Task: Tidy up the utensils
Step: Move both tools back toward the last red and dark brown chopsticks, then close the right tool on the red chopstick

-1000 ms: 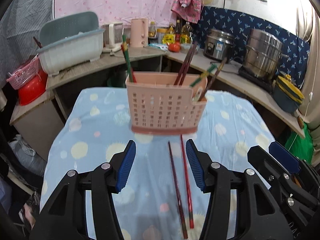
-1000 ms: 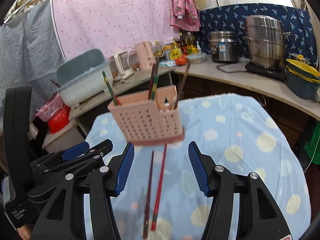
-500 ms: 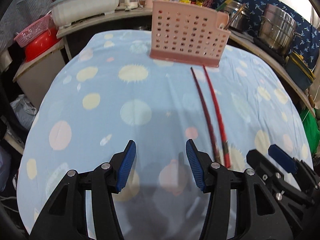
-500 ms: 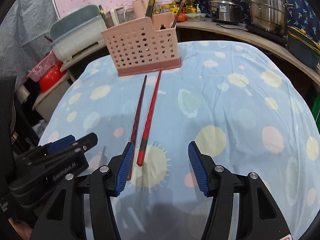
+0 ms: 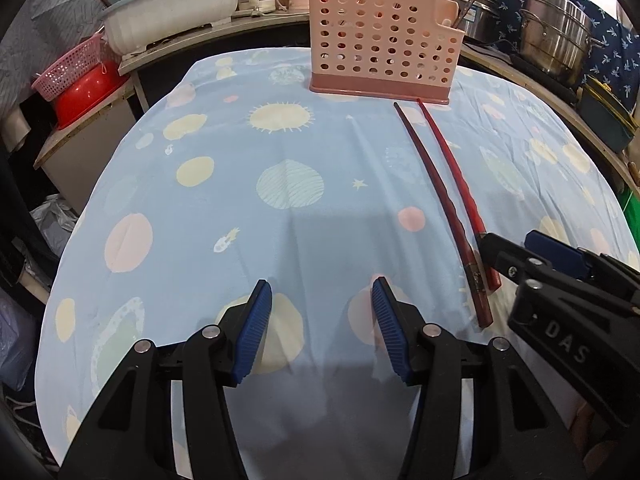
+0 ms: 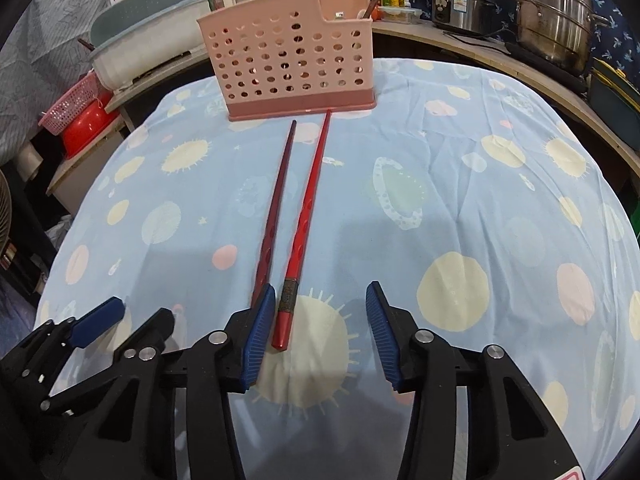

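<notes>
Two red chopsticks lie side by side on the blue spotted tablecloth, a dark one (image 6: pixel 276 208) and a brighter one (image 6: pixel 306 216); they also show in the left wrist view (image 5: pixel 436 196). A pink perforated utensil basket (image 6: pixel 288 56) with several chopsticks in it stands at their far tips, also in the left wrist view (image 5: pixel 380 52). My right gripper (image 6: pixel 316 324) is open low over the table, with the near end of the brighter chopstick between its fingers. My left gripper (image 5: pixel 320 320) is open and empty, left of the chopsticks.
A grey-white dish tub (image 5: pixel 168 8), a pink basket over a red basin (image 5: pixel 80 80), steel pots (image 6: pixel 556 8) and bottles sit on the counter behind the table. The tablecloth (image 6: pixel 460 200) spreads to the right of the chopsticks.
Both grippers have pitched down and sunk toward the table. The right gripper has come over the near ends of the chopsticks. Both stay open.
</notes>
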The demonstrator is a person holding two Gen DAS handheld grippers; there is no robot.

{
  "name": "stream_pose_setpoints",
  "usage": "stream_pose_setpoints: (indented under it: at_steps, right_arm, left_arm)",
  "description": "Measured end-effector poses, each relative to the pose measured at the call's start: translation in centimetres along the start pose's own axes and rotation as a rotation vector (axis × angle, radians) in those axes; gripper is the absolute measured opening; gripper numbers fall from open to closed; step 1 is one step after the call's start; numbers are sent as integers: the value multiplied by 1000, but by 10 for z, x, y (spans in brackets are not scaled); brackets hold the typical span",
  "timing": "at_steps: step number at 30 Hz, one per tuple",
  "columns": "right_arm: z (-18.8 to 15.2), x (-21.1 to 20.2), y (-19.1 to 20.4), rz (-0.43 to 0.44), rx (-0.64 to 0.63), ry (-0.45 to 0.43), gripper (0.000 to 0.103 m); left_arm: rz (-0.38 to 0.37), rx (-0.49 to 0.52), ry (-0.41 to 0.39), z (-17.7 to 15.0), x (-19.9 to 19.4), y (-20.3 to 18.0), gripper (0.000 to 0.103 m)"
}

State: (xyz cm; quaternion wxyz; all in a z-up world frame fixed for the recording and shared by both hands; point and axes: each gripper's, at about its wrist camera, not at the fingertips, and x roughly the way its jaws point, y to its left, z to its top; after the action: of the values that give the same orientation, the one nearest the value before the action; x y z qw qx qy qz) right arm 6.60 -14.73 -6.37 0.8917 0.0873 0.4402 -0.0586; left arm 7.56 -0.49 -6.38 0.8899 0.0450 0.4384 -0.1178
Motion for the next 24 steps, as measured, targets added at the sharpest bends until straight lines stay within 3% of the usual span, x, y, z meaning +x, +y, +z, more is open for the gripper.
stream_pose_setpoints:
  at_steps: [6, 11, 13, 18, 24]
  right_arm:
    - [-2, 2, 5, -36, -38, -8, 36]
    - [-4, 0, -6, -29, -20, -13, 12]
    - [-6, -2, -13, -21, -8, -12, 8]
    - [-17, -11, -28, -12, 21, -14, 7]
    - [-27, -21, -45, -8, 64, -19, 7]
  left_arm:
    - [-1, 12, -2, -1, 1, -2, 54]
    - [-6, 12, -3, -1, 1, -2, 55]
    - [-7, 13, -3, -1, 1, -2, 55]
    - [-14, 26, -3, -1, -1, -6, 57]
    - [-77, 38, 0, 1, -7, -26, 57]
